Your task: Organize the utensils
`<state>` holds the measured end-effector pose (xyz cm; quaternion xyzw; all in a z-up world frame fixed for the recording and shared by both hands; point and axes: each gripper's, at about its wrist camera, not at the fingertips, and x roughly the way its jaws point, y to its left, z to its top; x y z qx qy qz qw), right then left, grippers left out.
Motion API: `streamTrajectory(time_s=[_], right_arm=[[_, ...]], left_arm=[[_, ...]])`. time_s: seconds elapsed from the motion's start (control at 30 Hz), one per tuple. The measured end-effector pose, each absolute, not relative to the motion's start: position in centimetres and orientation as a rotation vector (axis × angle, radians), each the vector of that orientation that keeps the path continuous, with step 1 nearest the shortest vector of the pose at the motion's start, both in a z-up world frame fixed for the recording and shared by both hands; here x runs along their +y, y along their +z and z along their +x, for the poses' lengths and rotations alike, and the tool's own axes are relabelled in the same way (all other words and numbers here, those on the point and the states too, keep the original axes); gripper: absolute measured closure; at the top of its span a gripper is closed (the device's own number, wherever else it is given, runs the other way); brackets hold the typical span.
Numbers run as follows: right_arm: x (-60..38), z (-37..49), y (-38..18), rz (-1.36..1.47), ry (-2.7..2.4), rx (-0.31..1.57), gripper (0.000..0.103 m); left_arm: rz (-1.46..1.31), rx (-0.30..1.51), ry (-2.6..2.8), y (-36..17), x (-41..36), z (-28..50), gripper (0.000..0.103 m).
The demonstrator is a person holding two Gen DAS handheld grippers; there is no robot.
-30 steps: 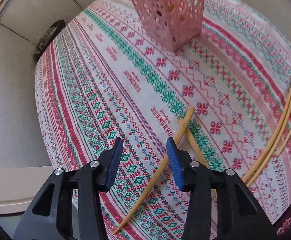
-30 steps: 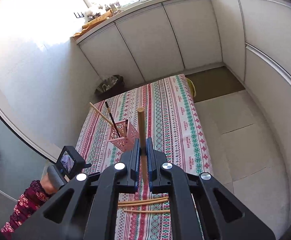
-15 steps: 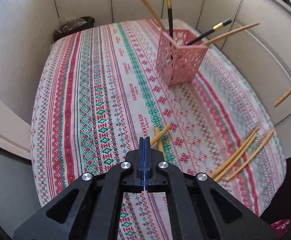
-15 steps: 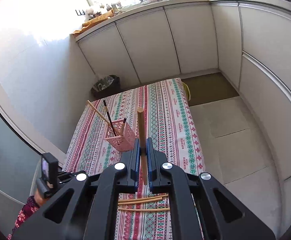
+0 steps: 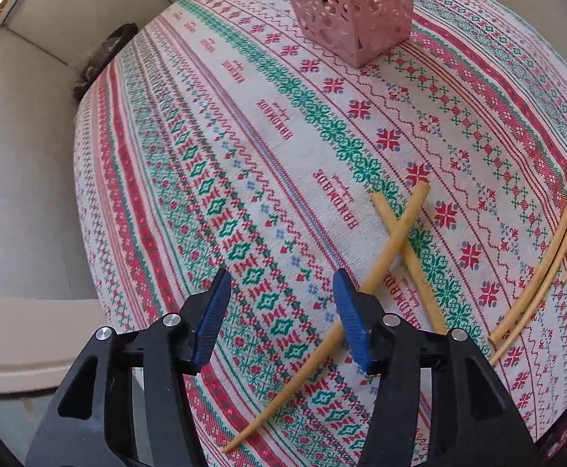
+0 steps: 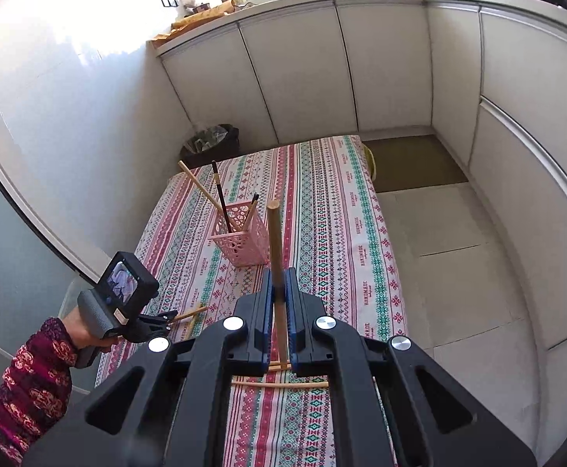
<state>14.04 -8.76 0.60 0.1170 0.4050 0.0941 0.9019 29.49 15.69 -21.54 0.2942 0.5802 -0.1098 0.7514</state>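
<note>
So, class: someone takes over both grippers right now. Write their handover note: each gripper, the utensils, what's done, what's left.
Right gripper: shut on a wooden chopstick, upright, not yet in the pink holder.
Left gripper: jaws just opened, nothing between them; it sits low over two crossed chopsticks.
Done: several sticks already stand in the holder.
Left: drop in the held chopstick, then the crossed pair and the thin sticks on the tablecloth.

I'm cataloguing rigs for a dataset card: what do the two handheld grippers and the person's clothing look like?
Both grippers, left gripper and right gripper, have black plastic frames, silver screw heads and ribbed blue pads. The left gripper carries a boxy black camera unit. The sleeve is dark red, patterned.
</note>
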Motion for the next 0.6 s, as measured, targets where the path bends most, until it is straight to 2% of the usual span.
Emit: streamTrajectory(time_s=[0.13,0.37,0.43,0.5,0.53,0.57,0.6], right_arm=[[-8.8,14.8,-0.1,0.261,0.198,0.859,0.097],[-8.6,14.8,-0.2,0.27,0.204,0.86,0.097],[-8.5,14.6,-0.1,0.271,0.21,0.859,0.097],[-8.5,14.4,0.0,0.272,0.217,0.858,0.097],[-8.6,14.4,0.0,0.273,0.22,0.857,0.097],[-8.7,14.4,0.0,0.273,0.221,0.857,0.097],[-8.7,14.5,-0.1,0.276,0.221,0.859,0.097]], left_arm=[[0.737,1.257,-0.254,-22.0,15.0,30.4,0.036],[0.782,1.212,-0.313,-21.8,15.0,29.4,0.037],[0.778,1.156,-0.353,-21.5,15.5,28.1,0.041],[0.818,1.051,-0.416,-21.4,15.9,26.6,0.04],[0.801,1.036,-0.415,-21.2,16.4,26.3,0.026],[0.766,1.043,-0.383,-21.1,16.9,26.3,0.017],[0.694,1.052,-0.368,-20.7,17.3,26.5,0.017]])
